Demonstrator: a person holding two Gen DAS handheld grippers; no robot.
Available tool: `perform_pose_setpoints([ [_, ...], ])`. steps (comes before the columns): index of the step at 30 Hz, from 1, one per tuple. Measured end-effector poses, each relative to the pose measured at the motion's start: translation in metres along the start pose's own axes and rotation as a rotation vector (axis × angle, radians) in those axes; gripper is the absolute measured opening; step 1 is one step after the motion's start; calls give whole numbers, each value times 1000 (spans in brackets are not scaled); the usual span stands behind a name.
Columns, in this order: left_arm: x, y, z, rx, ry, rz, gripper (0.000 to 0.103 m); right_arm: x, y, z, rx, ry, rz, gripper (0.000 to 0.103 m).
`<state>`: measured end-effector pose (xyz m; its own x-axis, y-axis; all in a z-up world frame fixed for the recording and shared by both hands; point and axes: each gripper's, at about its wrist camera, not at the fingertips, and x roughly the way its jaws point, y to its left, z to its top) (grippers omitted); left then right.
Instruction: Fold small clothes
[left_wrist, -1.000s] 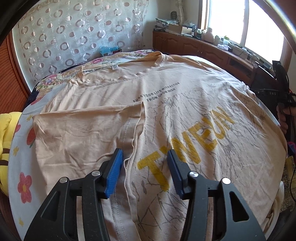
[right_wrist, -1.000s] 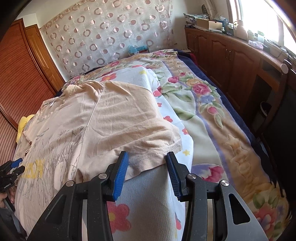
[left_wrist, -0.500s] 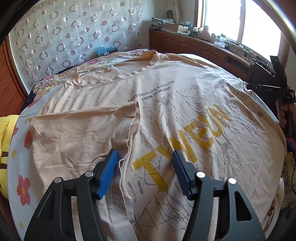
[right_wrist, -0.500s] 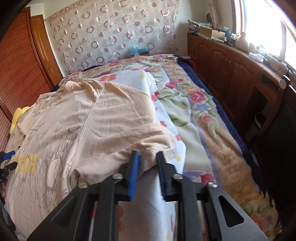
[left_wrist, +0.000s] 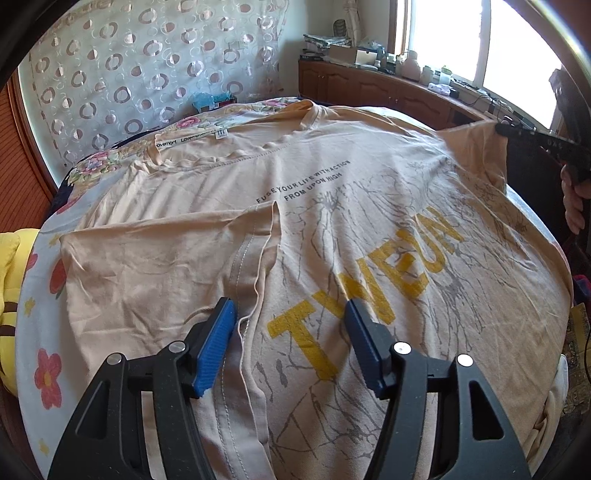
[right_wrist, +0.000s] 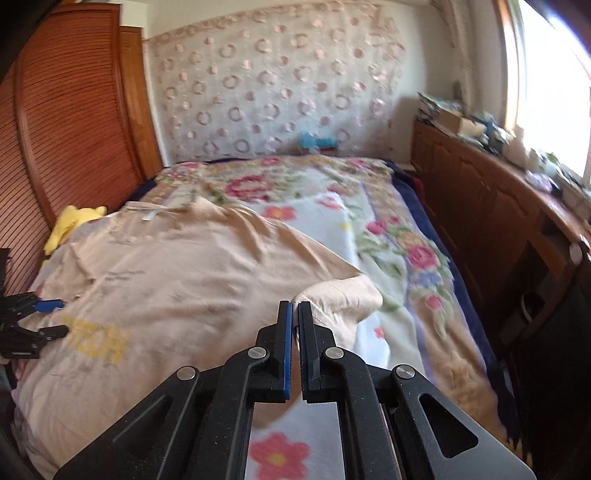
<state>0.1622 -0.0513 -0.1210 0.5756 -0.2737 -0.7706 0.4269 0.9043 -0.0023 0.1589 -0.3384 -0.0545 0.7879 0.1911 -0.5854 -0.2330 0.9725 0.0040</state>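
1 tee (left_wrist: 332, 206), 2 tongs: left (left_wrist: 288, 314), right (right_wrist: 294, 303); 1 floral blanket (right_wrist: 369, 206), 1 yellow plush (right_wrist: 75, 221).

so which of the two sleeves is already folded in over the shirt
The left sleeve beside the open left gripper lies flat over the shirt; the right sleeve is pinched in the right gripper.

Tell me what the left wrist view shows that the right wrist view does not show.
Only the left wrist view: the left sleeve already folded onto the shirt, and the small black text.

Only the right wrist view: the right gripper shut on the right sleeve, lifted off the bed; the louvred wardrobe door.

Both: the beige T-shirt, the floral bedspread, and the open left gripper.
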Motion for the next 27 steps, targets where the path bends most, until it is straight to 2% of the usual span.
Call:
perform_pose_setpoints([
  [3,-1,0,0,6,3,4,63,0,36,7,-63,-1,79,3],
  [6,-2,4,-1,-22,20,21,63,11,69,1,-95,40,184,3],
  [9,-16,7,-2,-46,-19,19,63,23,94,-15,-122,79,226,3],
  [15,-57,14,-5,-107,-148,28,63,34,99,-34,-136,144,208,3],
  [18,-70,15,-7,-129,-187,45,63,29,89,-24,-116,121,204,5],
  [21,-79,13,-8,-140,-214,39,63,15,80,-11,-104,94,191,18],
  [24,-81,6,-12,-119,-224,59,63,0,69,-10,-100,48,173,18],
  [27,-84,-1,-15,-108,-246,57,63,9,63,-12,-92,81,151,18],
])
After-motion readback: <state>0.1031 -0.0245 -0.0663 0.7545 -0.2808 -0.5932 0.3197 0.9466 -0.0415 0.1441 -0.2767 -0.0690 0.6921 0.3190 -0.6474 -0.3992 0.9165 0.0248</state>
